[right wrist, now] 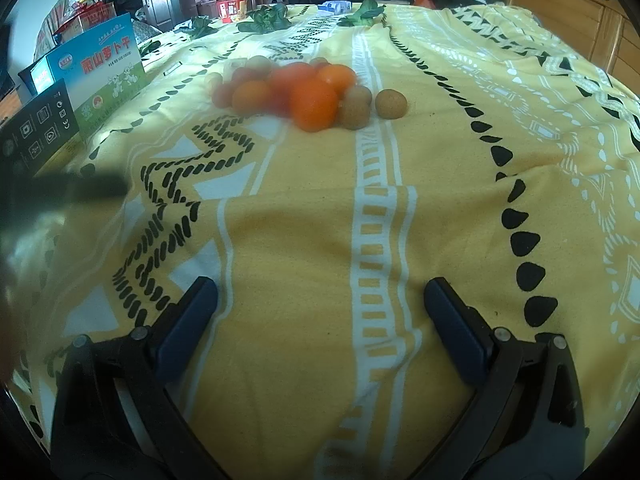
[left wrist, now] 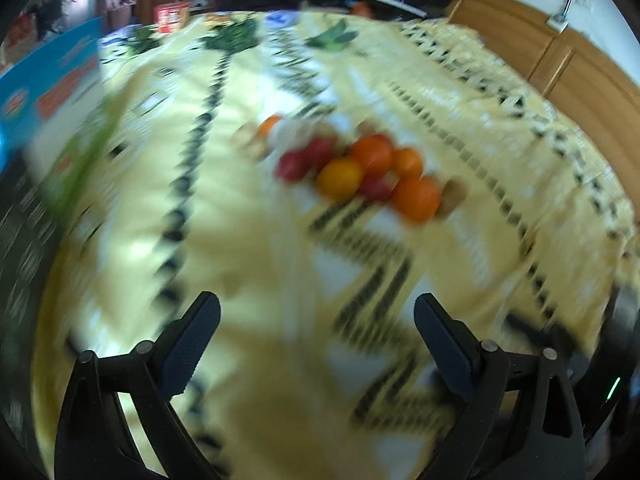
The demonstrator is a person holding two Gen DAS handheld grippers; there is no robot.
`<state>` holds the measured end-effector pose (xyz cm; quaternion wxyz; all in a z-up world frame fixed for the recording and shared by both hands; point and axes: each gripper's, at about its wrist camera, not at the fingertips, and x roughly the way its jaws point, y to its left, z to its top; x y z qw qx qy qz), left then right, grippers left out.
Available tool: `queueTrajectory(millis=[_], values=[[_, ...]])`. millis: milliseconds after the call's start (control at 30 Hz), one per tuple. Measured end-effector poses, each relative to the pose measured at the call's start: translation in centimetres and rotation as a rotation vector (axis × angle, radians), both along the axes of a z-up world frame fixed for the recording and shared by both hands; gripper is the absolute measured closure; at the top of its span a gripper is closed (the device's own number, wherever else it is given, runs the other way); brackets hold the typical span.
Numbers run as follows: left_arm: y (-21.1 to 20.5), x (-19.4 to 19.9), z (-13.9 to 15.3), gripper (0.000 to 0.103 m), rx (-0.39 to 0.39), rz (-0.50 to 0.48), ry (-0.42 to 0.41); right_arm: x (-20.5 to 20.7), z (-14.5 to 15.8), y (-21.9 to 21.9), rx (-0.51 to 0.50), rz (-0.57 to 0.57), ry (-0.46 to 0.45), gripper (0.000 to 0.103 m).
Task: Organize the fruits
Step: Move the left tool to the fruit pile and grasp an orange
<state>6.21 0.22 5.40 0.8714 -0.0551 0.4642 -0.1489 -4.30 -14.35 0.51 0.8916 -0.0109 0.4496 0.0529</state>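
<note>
A pile of fruit (right wrist: 296,88) lies on the yellow patterned cloth (right wrist: 304,216): several oranges (right wrist: 314,105), small red fruits (right wrist: 224,94) and brown round fruits (right wrist: 391,103). The same pile shows blurred in the left wrist view (left wrist: 368,172). My right gripper (right wrist: 320,300) is open and empty, well short of the pile. My left gripper (left wrist: 316,316) is open and empty, also short of the pile; its view is smeared by motion.
A blue and green box (right wrist: 104,68) and a black box (right wrist: 38,128) stand at the left. Leafy greens (right wrist: 266,18) lie at the far end of the cloth. A wooden cabinet (right wrist: 580,12) is at the right. A dark blurred shape (right wrist: 80,188) enters from the left.
</note>
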Motion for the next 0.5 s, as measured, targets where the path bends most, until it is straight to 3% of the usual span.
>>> queueTrajectory(millis=[100, 167, 200, 300, 500], values=[[-1.3, 3.3, -0.2, 0.02, -0.076, -0.015, -0.003, 0.4, 0.1, -0.7, 0.049, 0.019, 0.013, 0.0], [-2.0, 5.5, -0.9, 0.045, -0.063, -0.018, 0.003, 0.5, 0.2, -1.3, 0.097, 0.029, 0.02, 0.0], [-2.2, 6.2, -1.2, 0.049, -0.064, -0.022, 0.017, 0.5, 0.3, -1.5, 0.109, 0.031, 0.025, 0.0], [-2.5, 7.7, -2.5, 0.054, -0.052, -0.012, 0.041, 0.7, 0.4, -1.7, 0.132, 0.04, 0.033, 0.0], [-2.1, 8.8, -3.2, 0.054, -0.061, 0.0, 0.025, 1.0, 0.4, -1.5, 0.125, 0.053, 0.047, 0.0]])
